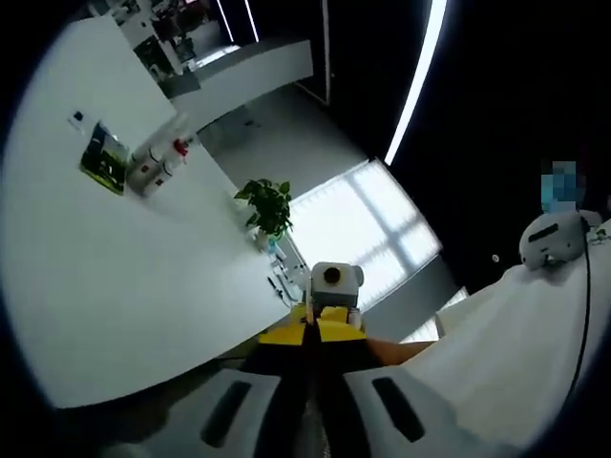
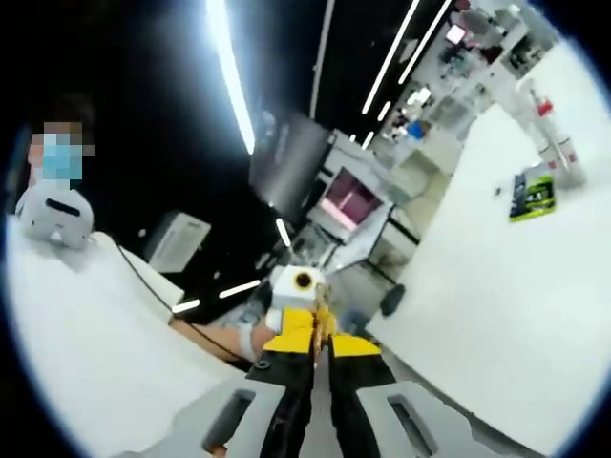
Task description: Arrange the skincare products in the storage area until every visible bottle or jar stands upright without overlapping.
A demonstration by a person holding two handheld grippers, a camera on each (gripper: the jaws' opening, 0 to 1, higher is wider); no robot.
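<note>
Several small skincare bottles point(image 1: 158, 162) with white bodies and red marks cluster on the white table point(image 1: 115, 286), far from me; I cannot tell which of them stand upright. A green packet point(image 1: 103, 157) lies beside them. In the right gripper view the same bottles point(image 2: 554, 134) and green packet point(image 2: 533, 196) sit far off on the table point(image 2: 496, 315). My left gripper point(image 1: 310, 329) is raised off the table, its yellow-tipped jaws pressed together on nothing. My right gripper point(image 2: 320, 324) is likewise shut and holds nothing, well away from the bottles.
A potted green plant point(image 1: 267, 205) stands near the table's edge. A person in white clothing point(image 1: 516, 334) with a white headset point(image 2: 55, 215) is close by. Shelves and equipment point(image 2: 458, 57) stand beyond the table.
</note>
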